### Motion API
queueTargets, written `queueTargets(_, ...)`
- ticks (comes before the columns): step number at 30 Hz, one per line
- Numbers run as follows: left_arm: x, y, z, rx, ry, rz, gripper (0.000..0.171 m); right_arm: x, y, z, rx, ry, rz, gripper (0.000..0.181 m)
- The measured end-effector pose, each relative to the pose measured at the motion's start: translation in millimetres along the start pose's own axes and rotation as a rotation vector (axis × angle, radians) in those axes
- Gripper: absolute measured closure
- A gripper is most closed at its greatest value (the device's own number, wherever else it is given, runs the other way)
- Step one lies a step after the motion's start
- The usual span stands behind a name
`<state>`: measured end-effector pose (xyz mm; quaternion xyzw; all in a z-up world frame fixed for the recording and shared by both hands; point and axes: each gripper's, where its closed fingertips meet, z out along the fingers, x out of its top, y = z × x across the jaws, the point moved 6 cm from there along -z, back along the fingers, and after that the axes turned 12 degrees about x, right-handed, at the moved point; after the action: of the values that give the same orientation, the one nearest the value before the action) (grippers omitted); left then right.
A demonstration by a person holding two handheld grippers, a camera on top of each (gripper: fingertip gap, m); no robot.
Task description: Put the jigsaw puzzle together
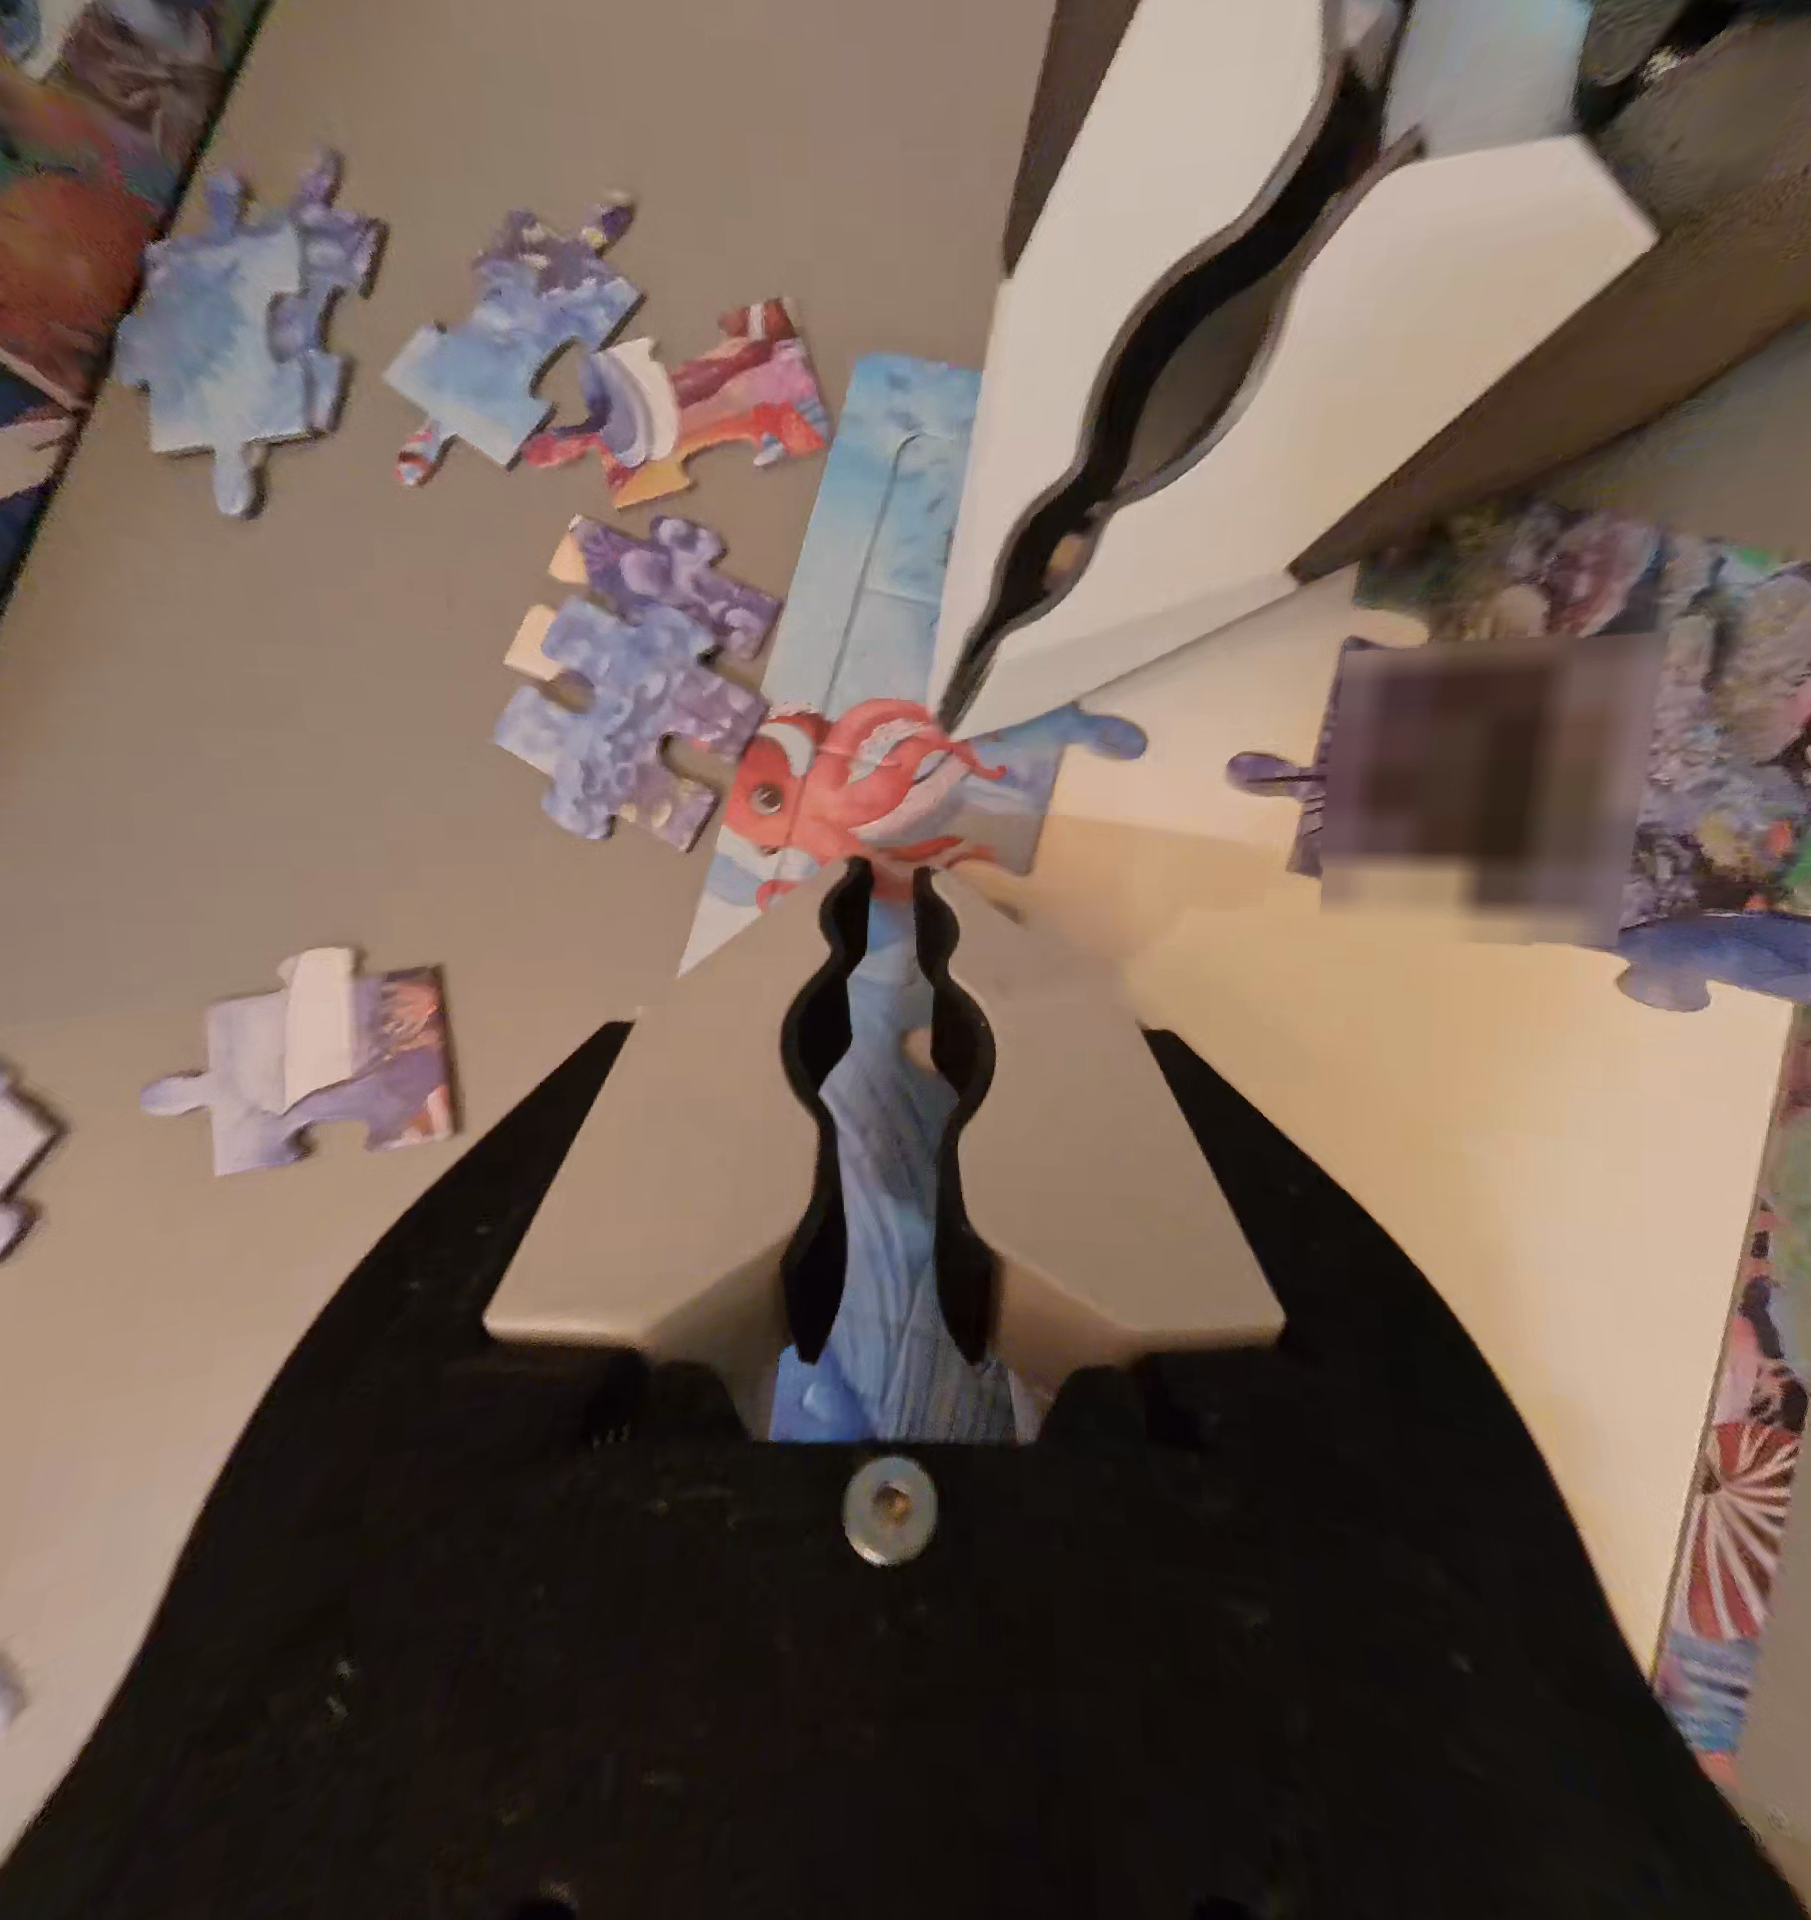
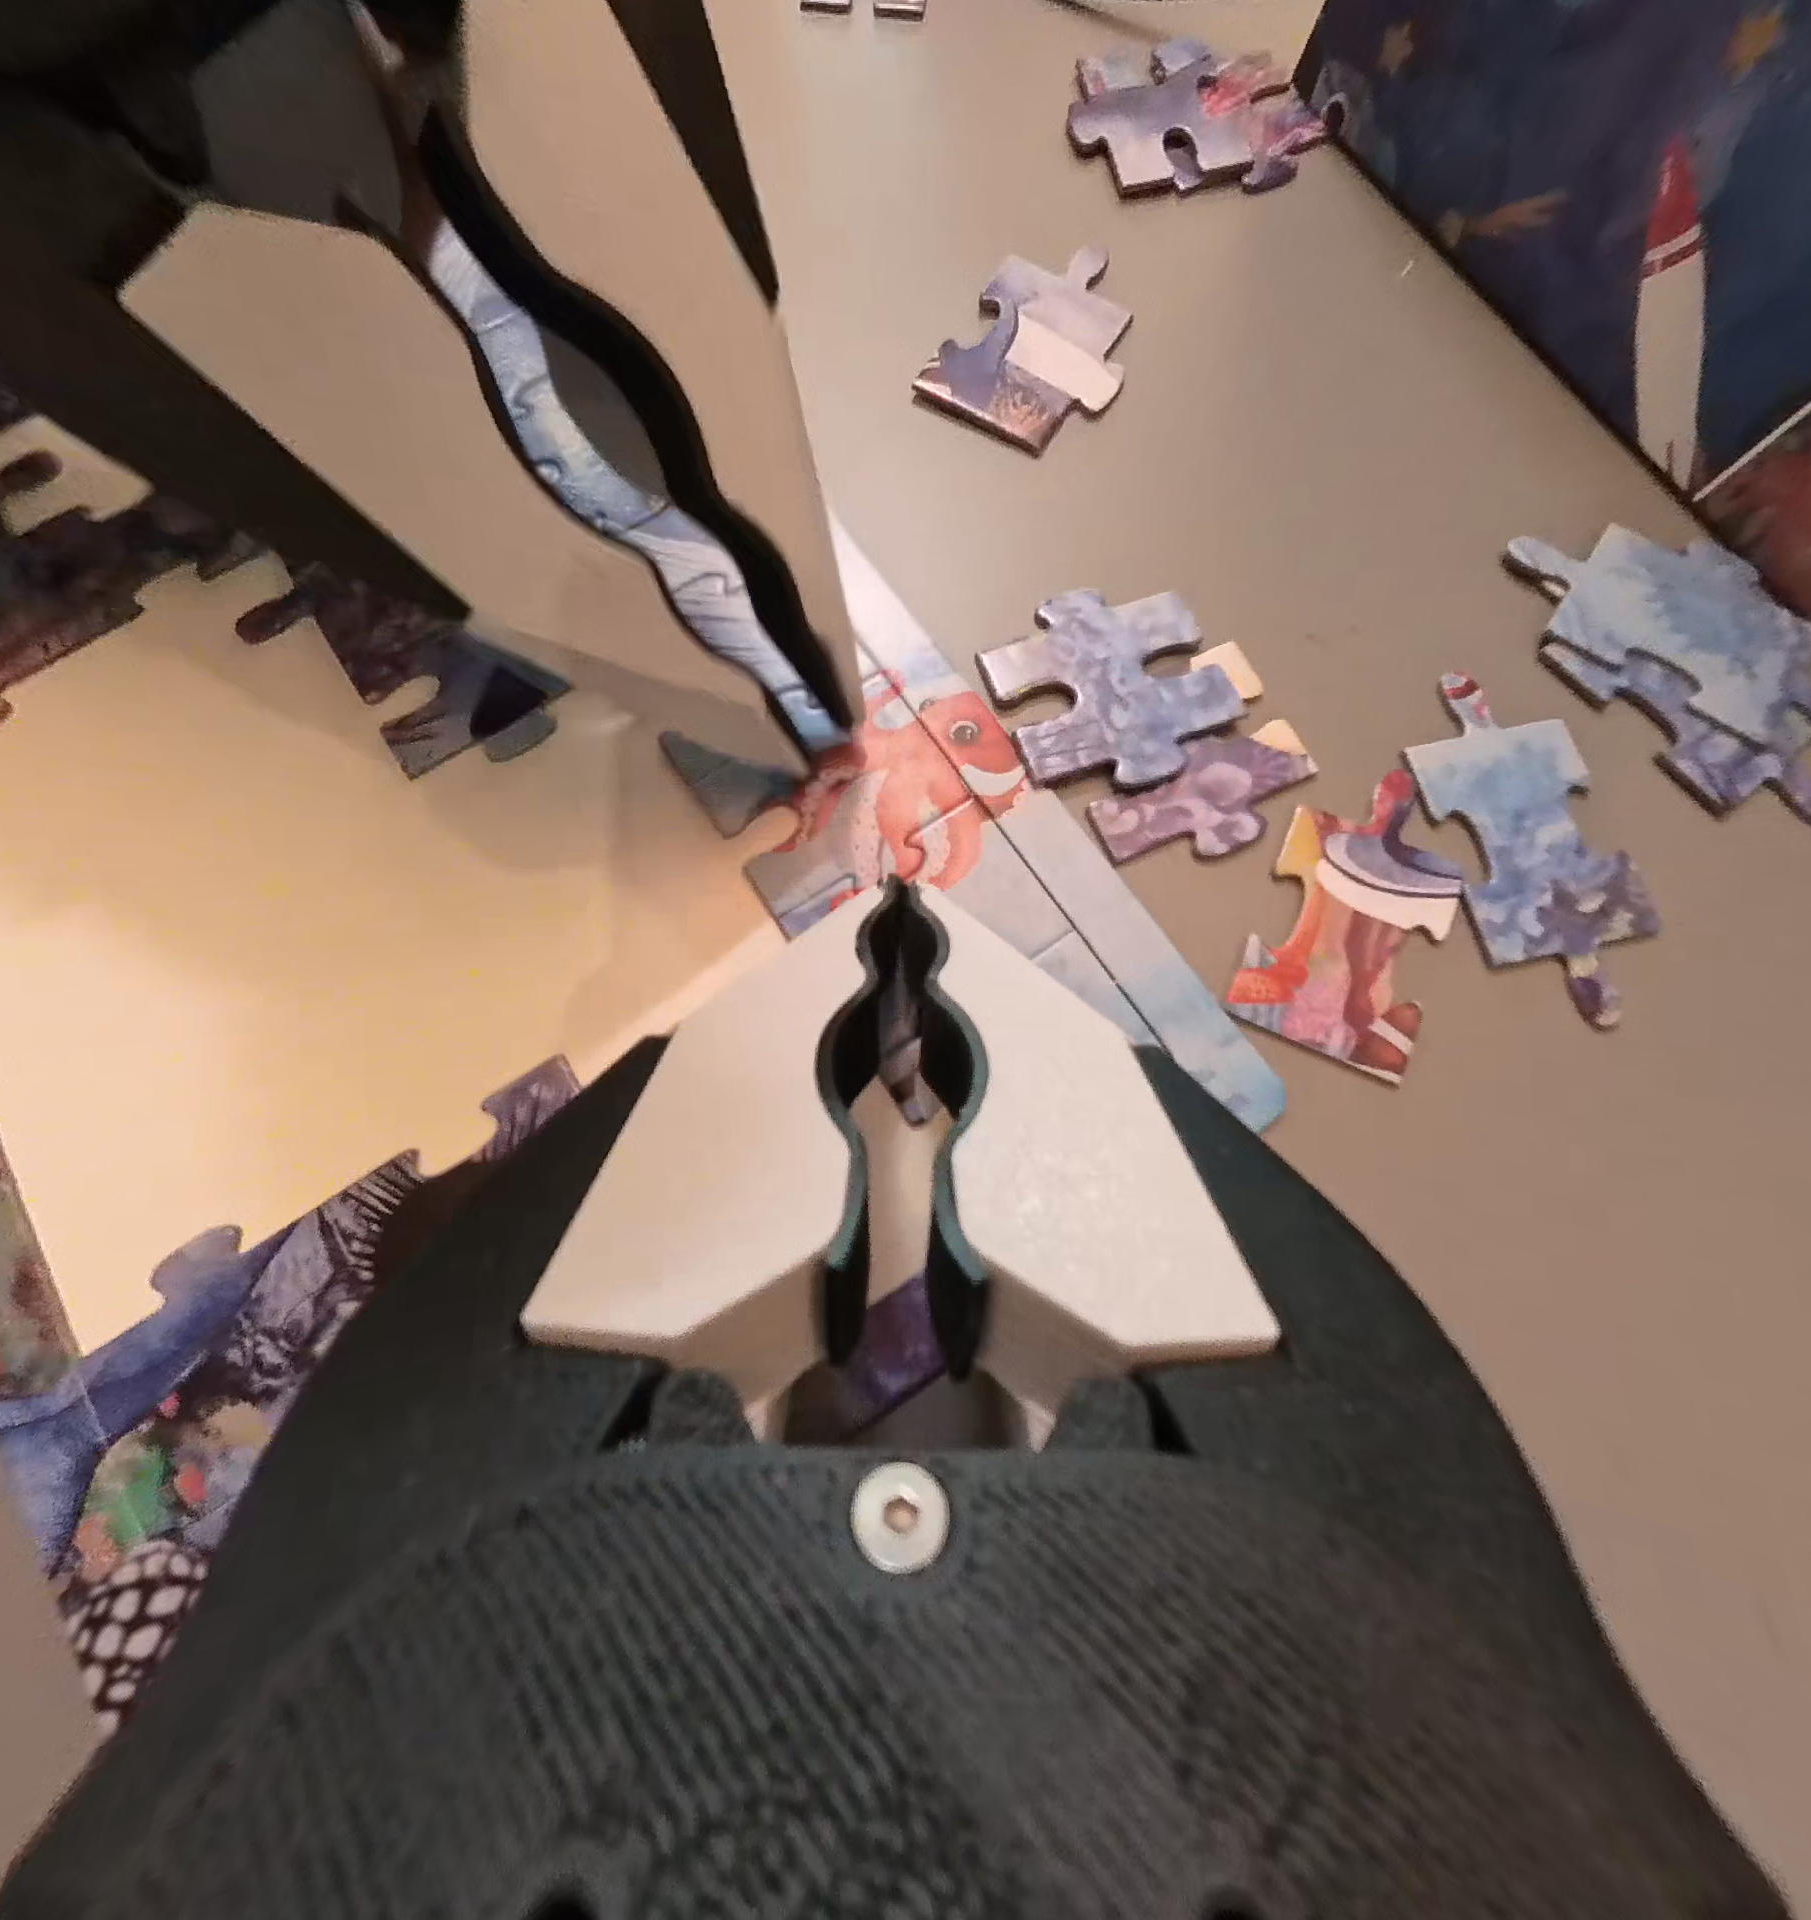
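Note:
A joined strip of blue puzzle pieces with a red octopus (image 1: 859, 779) lies at the edge of the cream puzzle board (image 1: 1400, 1143). It also shows in the right wrist view (image 2: 911, 800). My left gripper (image 1: 890, 878) is shut, and its tips rest on the near edge of the octopus piece. My right gripper (image 2: 897, 891) is shut, with its tips on the same strip from the opposite side. Each gripper shows in the other's view, the right one (image 1: 948, 712) and the left one (image 2: 828, 732). An assembled border section (image 1: 1732, 790) lines the board.
Several loose pieces lie on the grey table: blue ones (image 1: 236, 332) (image 2: 1701, 665), purple ones (image 1: 631, 707) (image 2: 1119, 707), an orange one (image 1: 714, 405) (image 2: 1337, 935) and one with a white patch (image 1: 319, 1060) (image 2: 1026, 353). The puzzle box (image 1: 39, 208) (image 2: 1607, 208) stands at the table's side. My two grippers' fingertips are within a few centimetres of each other. From either gripper's tips it is about 15 centimetres to the assembled border section (image 1: 1732, 790).

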<state>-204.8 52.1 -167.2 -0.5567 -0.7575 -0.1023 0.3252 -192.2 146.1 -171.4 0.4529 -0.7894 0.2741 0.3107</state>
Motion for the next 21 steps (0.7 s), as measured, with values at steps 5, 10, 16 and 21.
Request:
queueTargets(5, -2.3, -51.9, -40.1, 0.171, 0.079, -0.095, 0.166, 0.0, -0.3, 0.2, -0.005, 0.003, -0.002, 0.181)
queueTargets(10, -48.3, -98.5, -64.7, 0.236, 0.073, -0.238, 0.171, 0.1, 3.9, -0.3, -0.002, 0.018, 0.034, 0.181)
queueTargets(16, -108.8, -82.6, -66.1, 0.139, 0.011, -0.269, 0.171, 11.1, -0.9, 12.6, 0.021, 0.008, 0.063, 0.181)
queueTargets(21, -106.7, -68.7, -60.2, 0.061, 0.037, -0.271, 0.171, 29.8, -16.6, 36.5, 0.046, -0.026, 0.038, 0.181)
